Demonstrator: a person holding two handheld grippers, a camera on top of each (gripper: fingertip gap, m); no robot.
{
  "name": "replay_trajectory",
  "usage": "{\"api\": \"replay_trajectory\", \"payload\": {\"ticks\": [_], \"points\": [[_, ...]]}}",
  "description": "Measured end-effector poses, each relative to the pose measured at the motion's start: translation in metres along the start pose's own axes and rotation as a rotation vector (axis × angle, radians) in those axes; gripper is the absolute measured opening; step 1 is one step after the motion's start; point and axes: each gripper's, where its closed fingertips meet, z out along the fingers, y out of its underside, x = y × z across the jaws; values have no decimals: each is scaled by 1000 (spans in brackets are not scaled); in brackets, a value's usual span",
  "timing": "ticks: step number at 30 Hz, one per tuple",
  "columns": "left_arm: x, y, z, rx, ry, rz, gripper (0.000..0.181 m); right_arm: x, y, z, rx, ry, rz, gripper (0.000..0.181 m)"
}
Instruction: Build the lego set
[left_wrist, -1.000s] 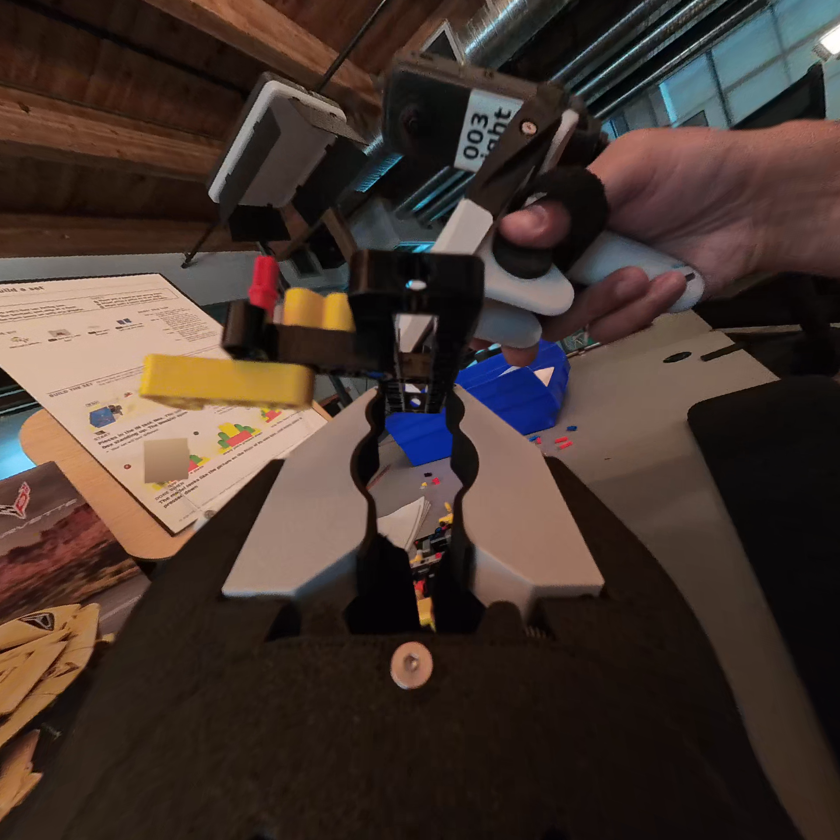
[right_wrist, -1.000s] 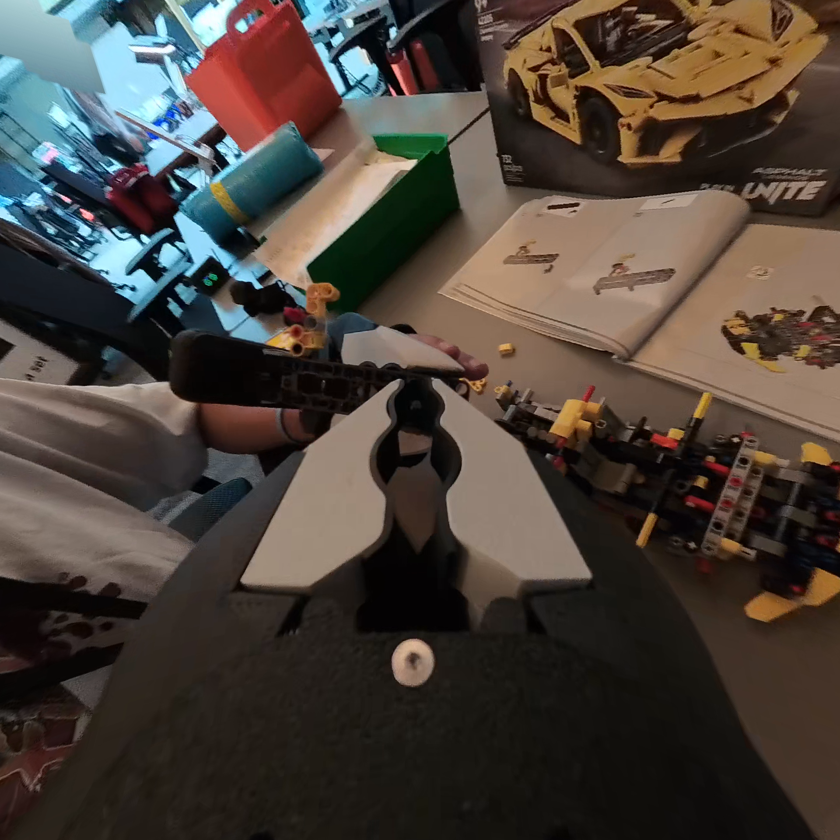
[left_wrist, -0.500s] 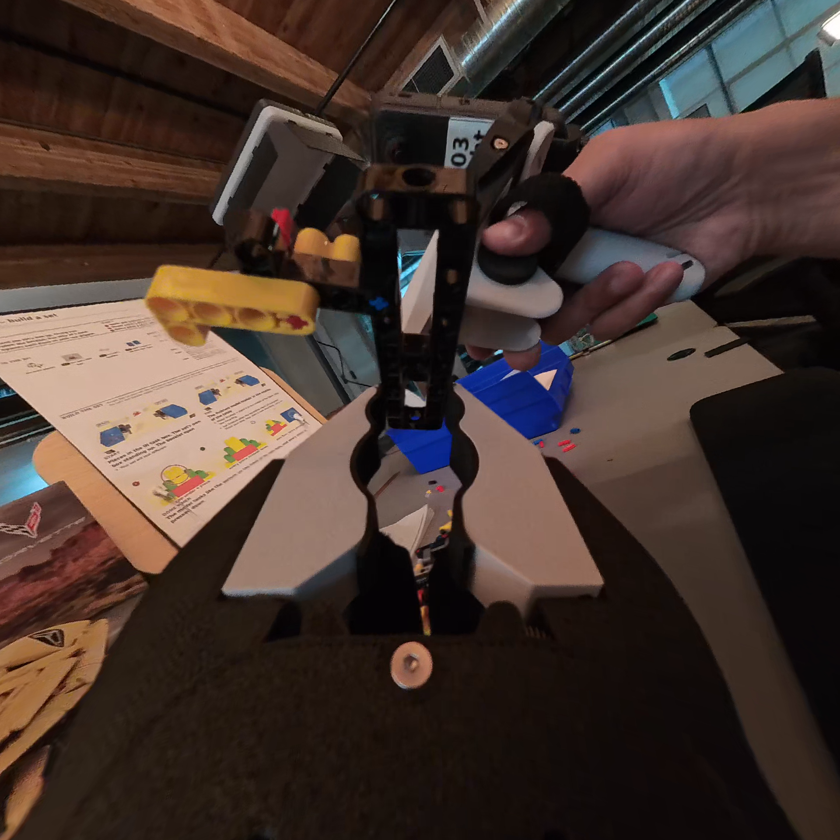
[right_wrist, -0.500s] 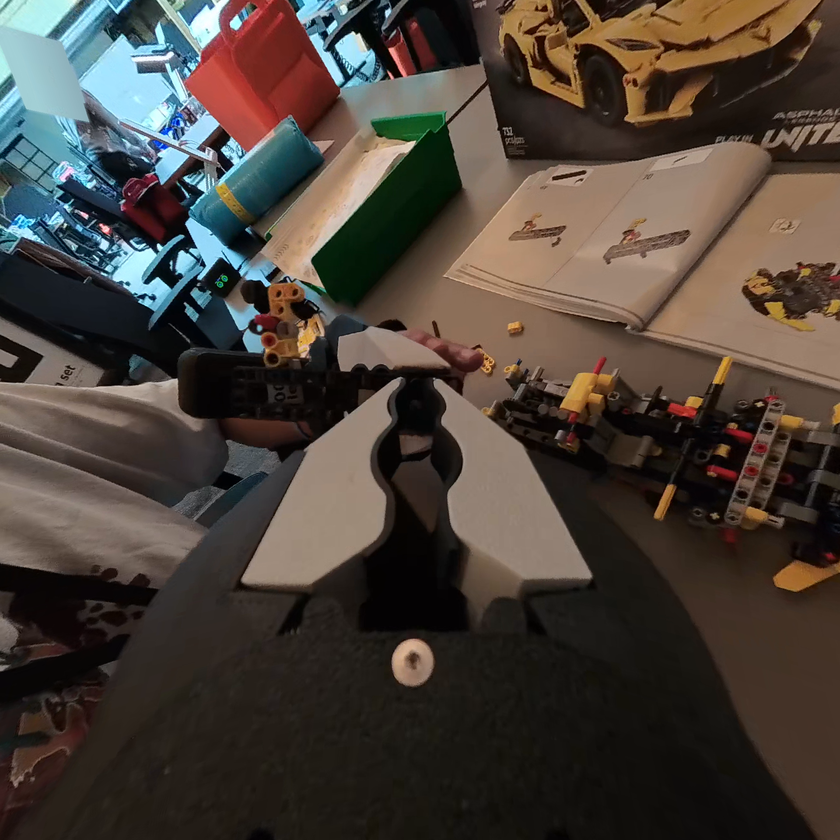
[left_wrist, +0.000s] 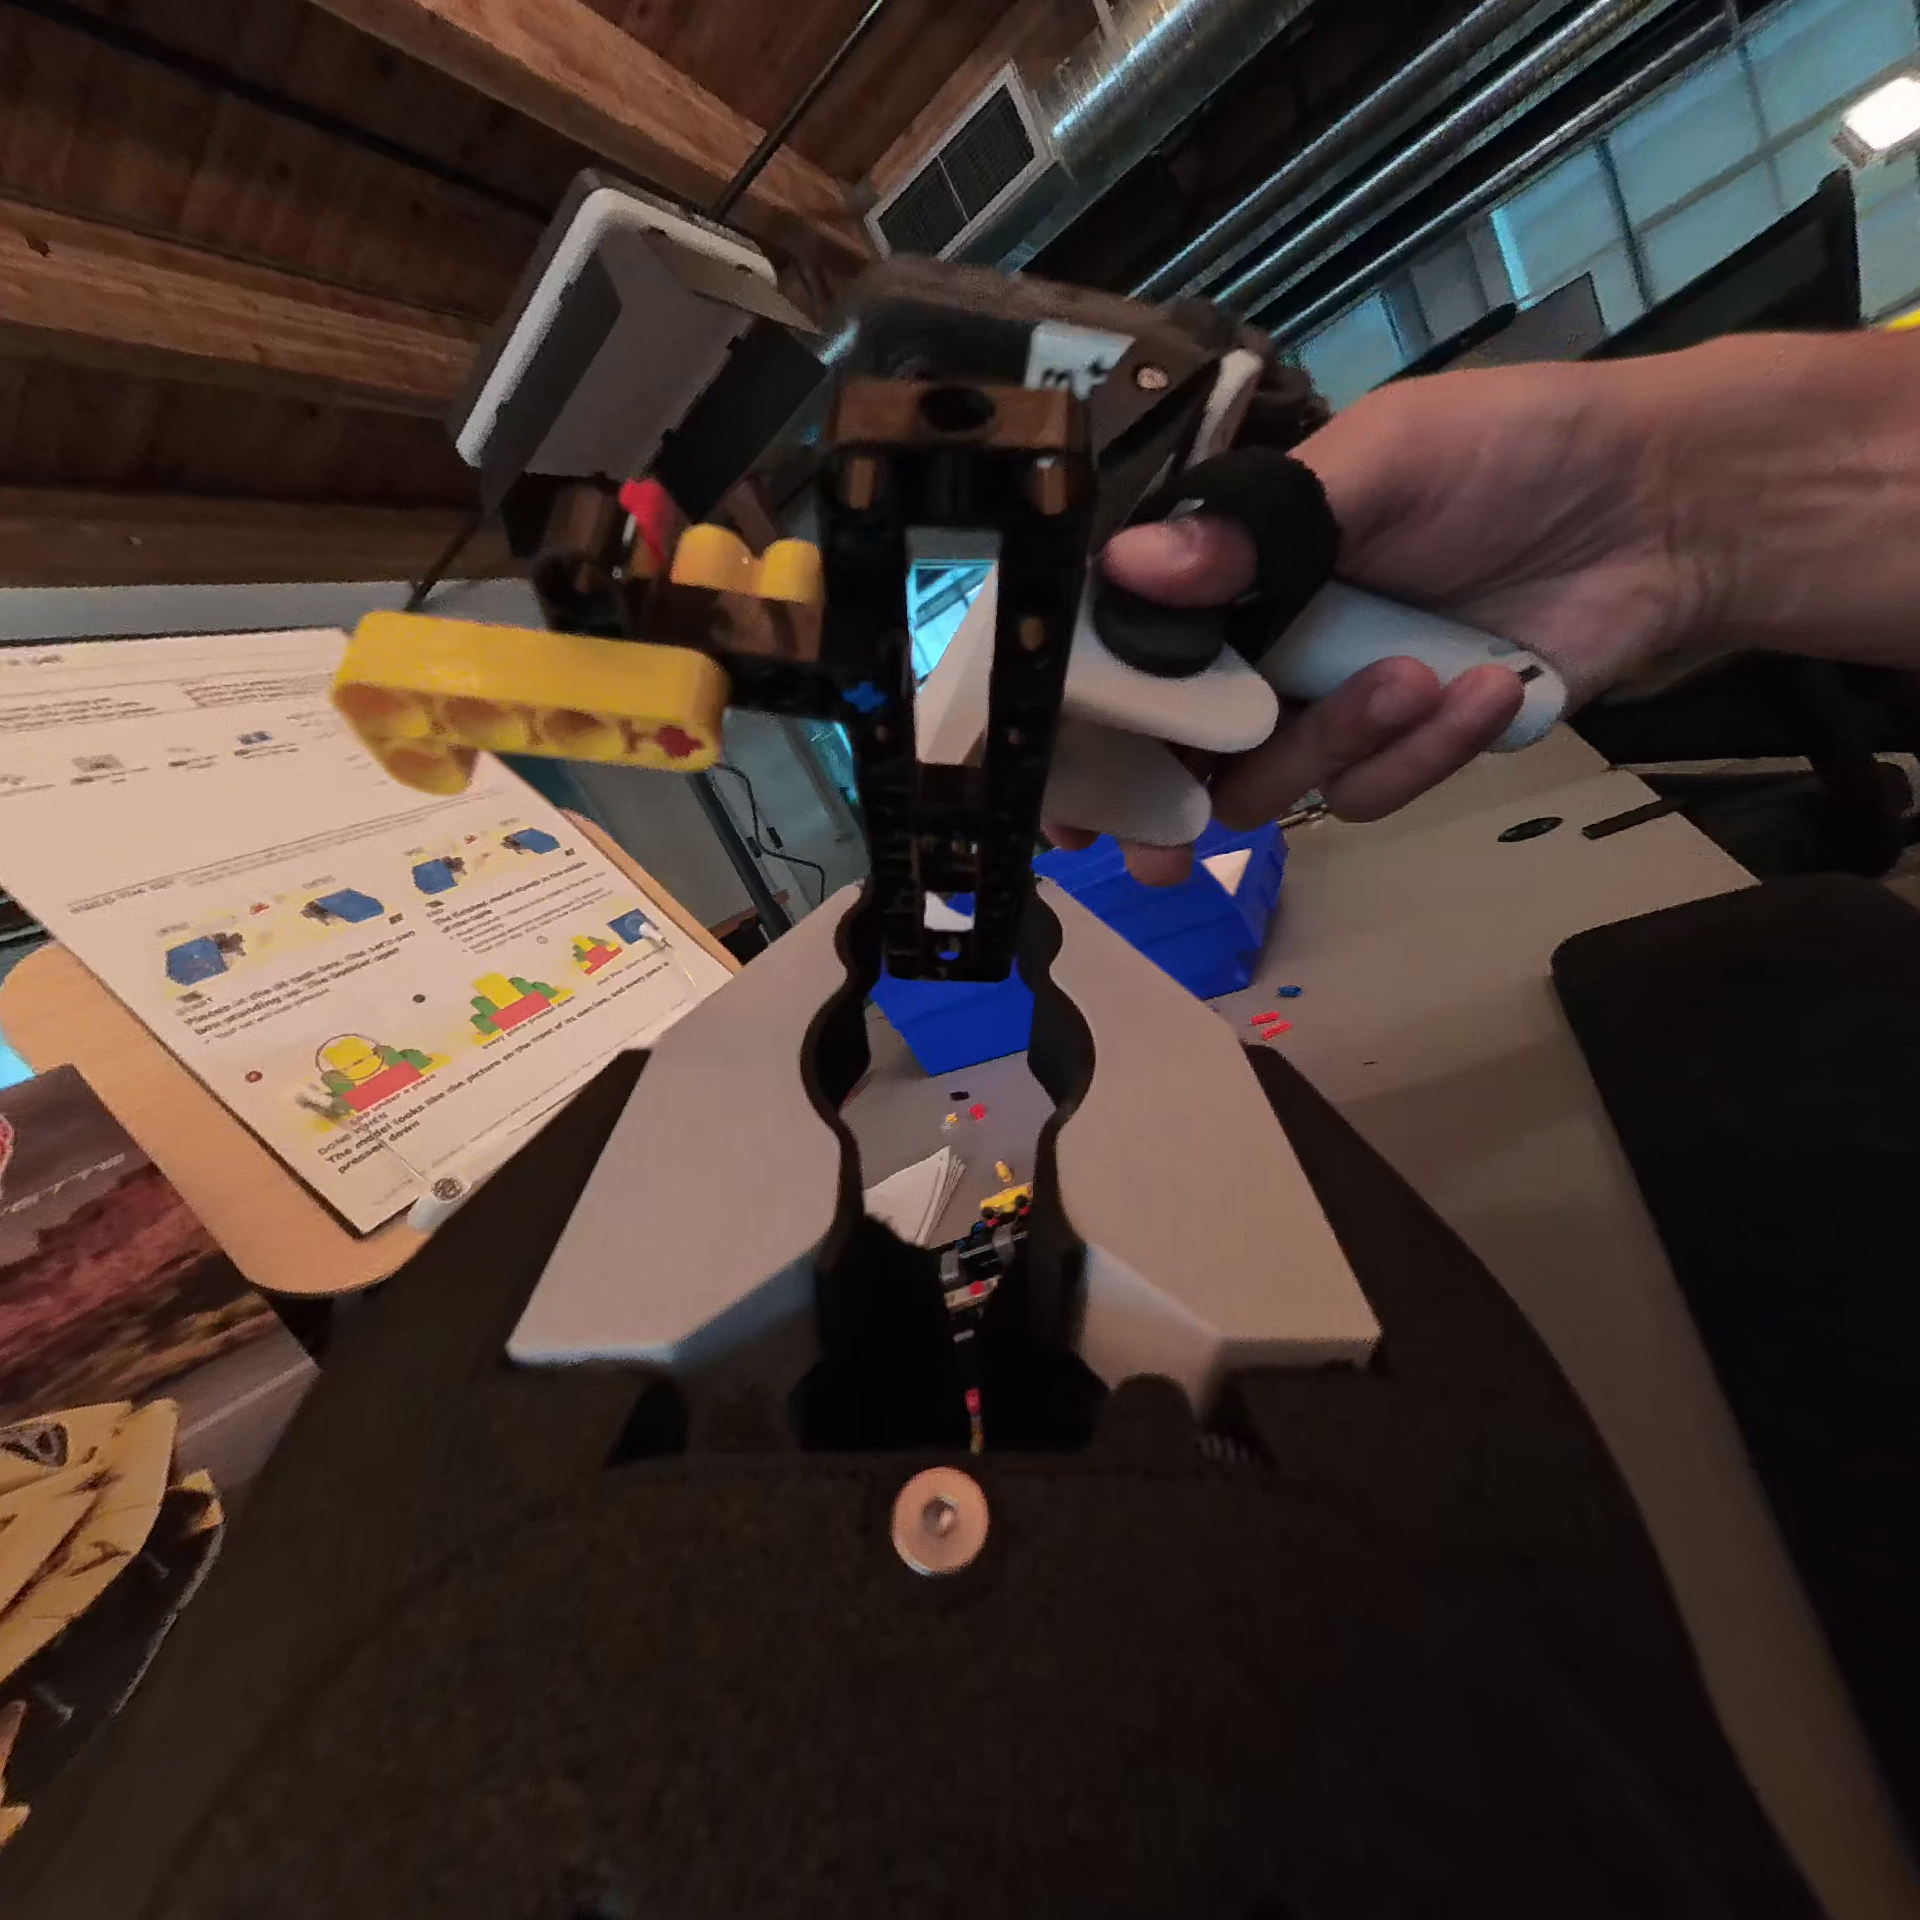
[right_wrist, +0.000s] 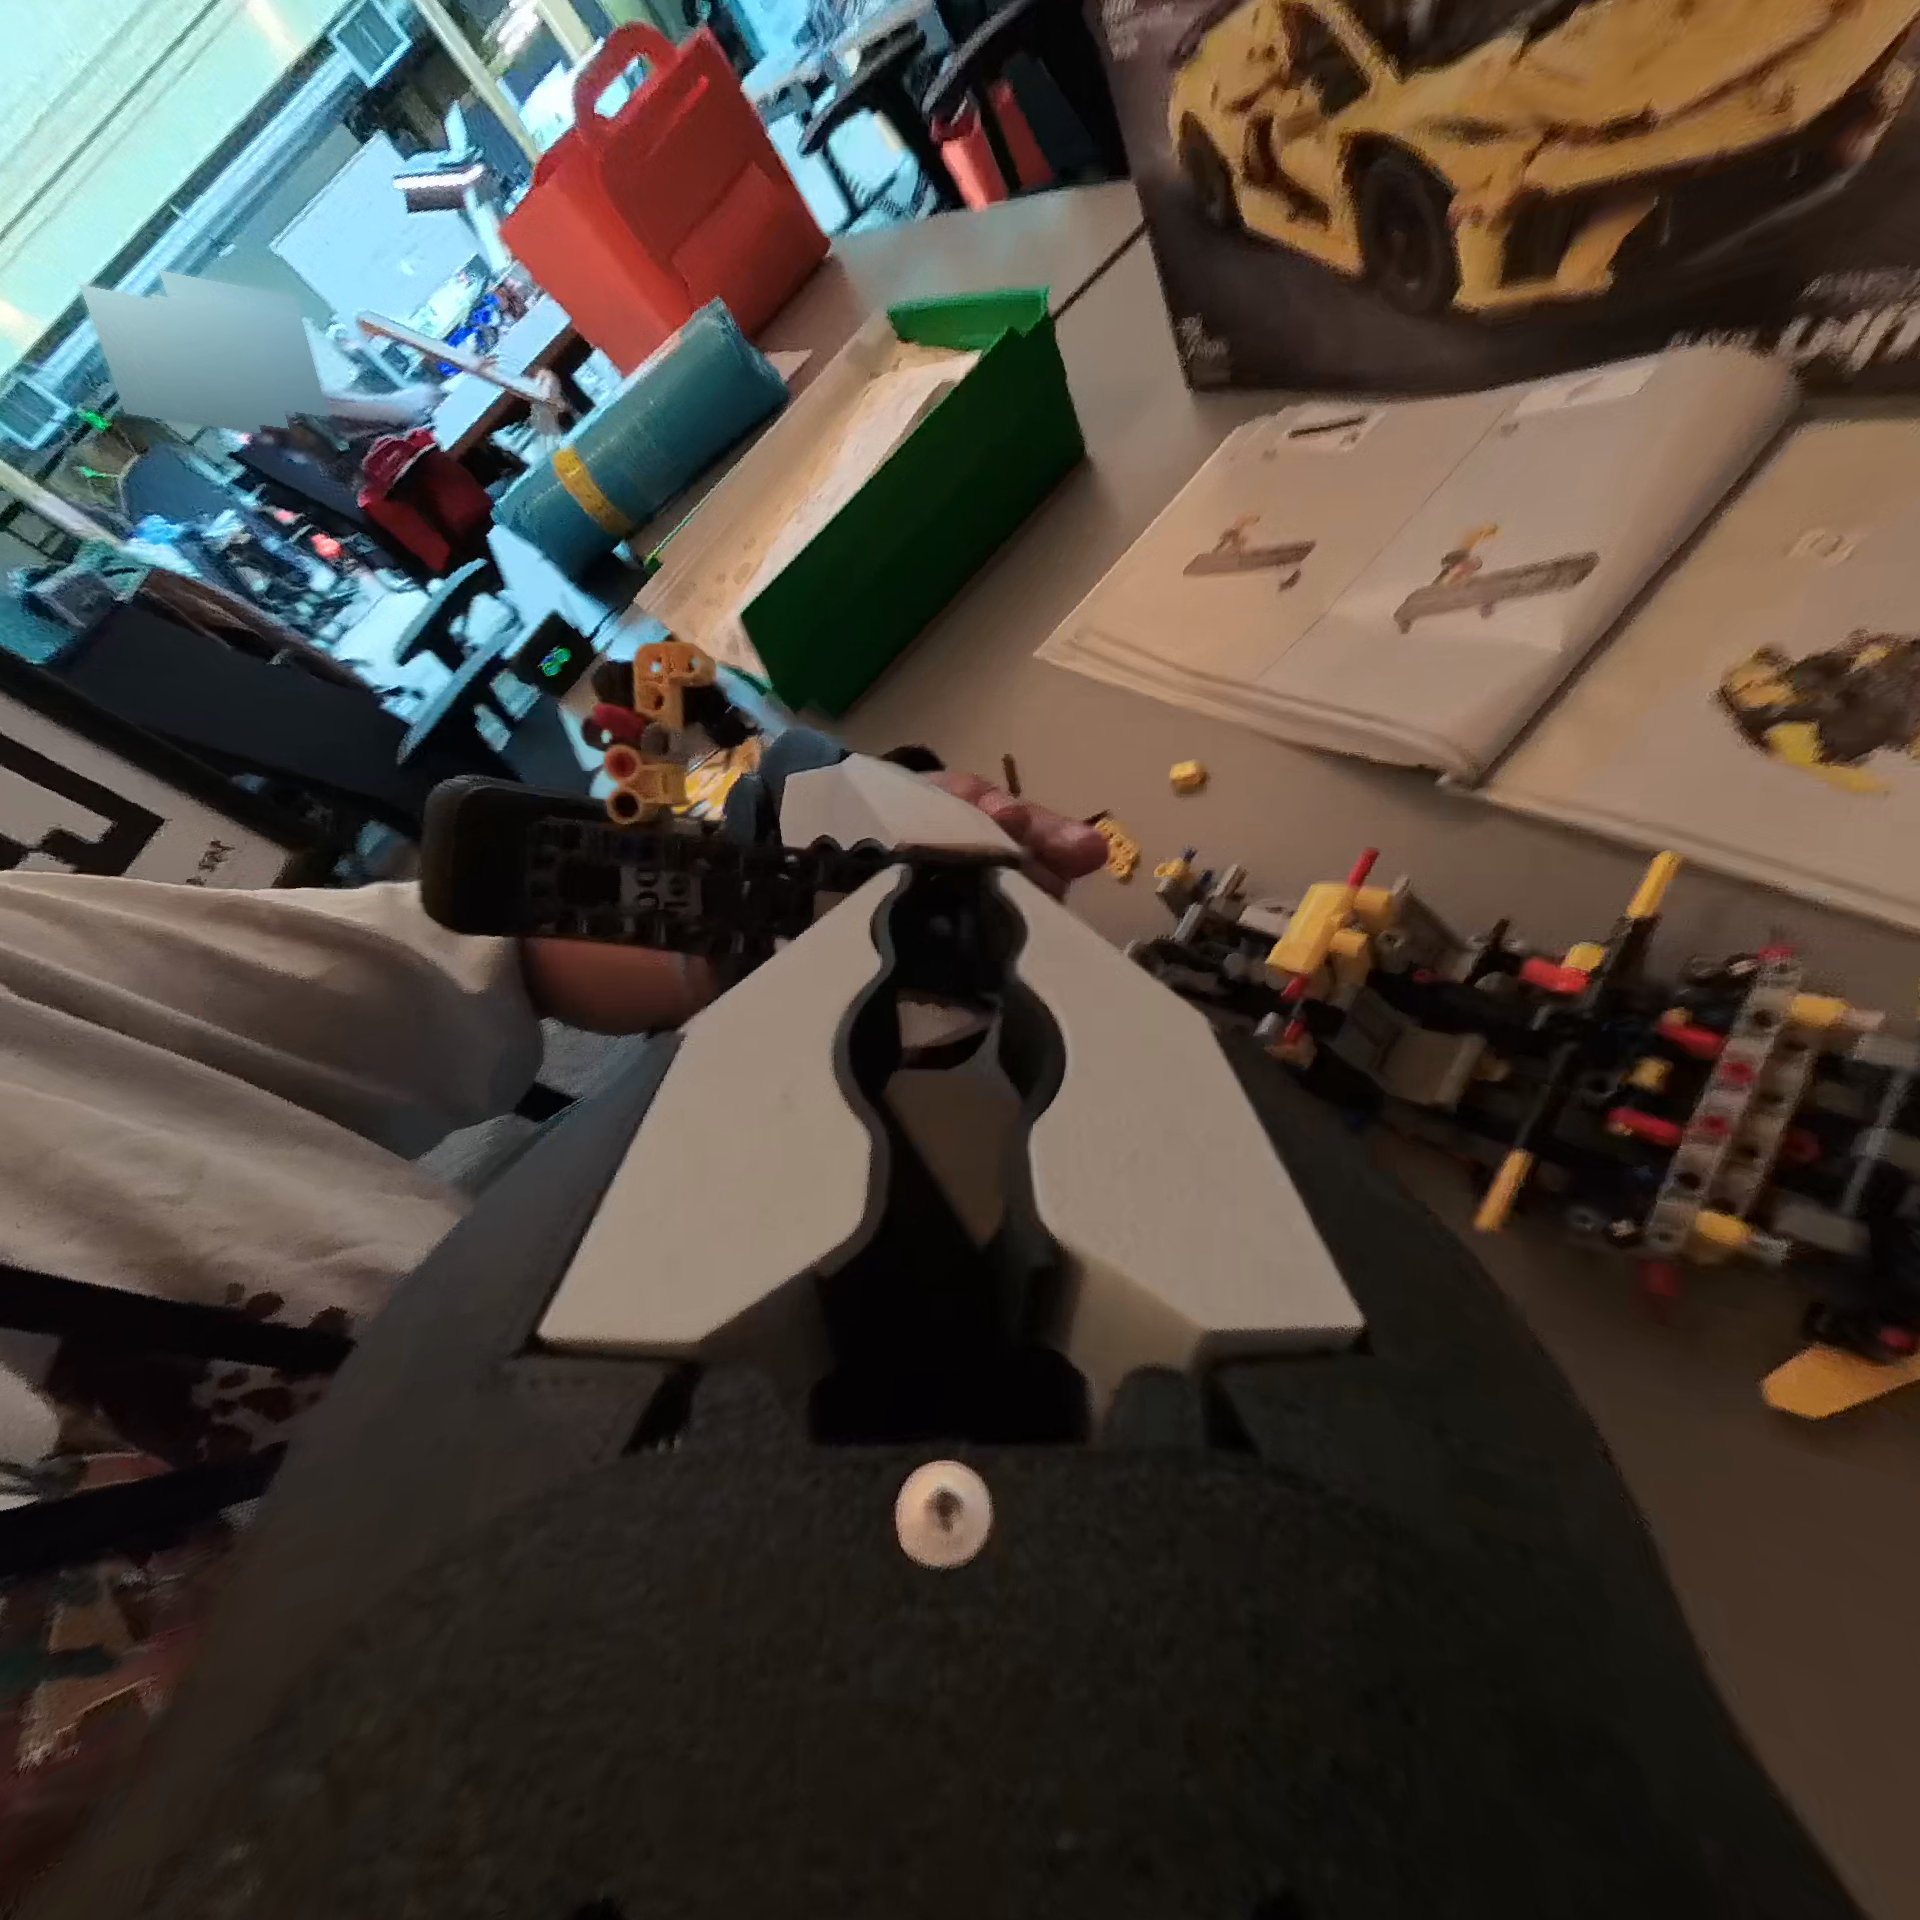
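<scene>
Gripping black lego frame (left_wrist: 948, 727), left claw (left_wrist: 948, 935) closed, right claw (right_wrist: 951, 883) too

printed instruction sheet (left_wrist: 343, 894) — small lines of writing | car box (right_wrist: 1538, 187) — white lettering, blurred

An open-plan office or workshop: timber ceiling beams (left_wrist: 312, 343), exposed ducts (left_wrist: 1164, 73), office chairs (right_wrist: 436, 613).
</scene>
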Motion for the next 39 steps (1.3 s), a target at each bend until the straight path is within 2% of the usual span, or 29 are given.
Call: {"api": "replay_trajectory", "payload": {"ticks": [1, 3, 5, 7, 8, 11, 16, 19, 27, 31, 34, 39], "points": [[-3, 1, -1, -6, -16, -20, 26, 1, -5, -3, 32, 25, -52, 22], [-9, 7, -2, -41, -47, -51, 26, 0, -7, -9, 64, 94, -258, 23], [-14, 16, -3, -106, -85, -58, 26, 5, -4, -12, 81, 258, -522, 23], [-16, 26, -2, -187, -116, -124, 26, 5, -4, -16, 123, 416, -599, 27], [-16, 32, -2, -234, -123, -173, 26, 2, -1, -13, 129, 438, -613, 32], [-12, 42, -2, -327, -137, -228, 26, 3, 14, 3, 66, 449, -575, 51], [-4, 33, -2, -324, -144, -94, 26, 10, 15, 12, 91, 412, -479, 55], [-4, 30, -3, -325, -153, -67, 26, 11, 21, 16, 59, 389, -453, 44], [0, 27, -4, -330, -151, -36, 26, 10, 23, 14, 53, 468, -511, 40], [3, 26, -4, -318, -147, -13, 25, 10, 28, 15, 54, 436, -460, 37], [9, 27, -2, -325, -136, 112, 25, 20, 35, 14, 11, 477, -441, 26], [5, 22, 3, -292, -144, 126, 26, 20, 25, 9, 56, 532, -476, 25]]}}
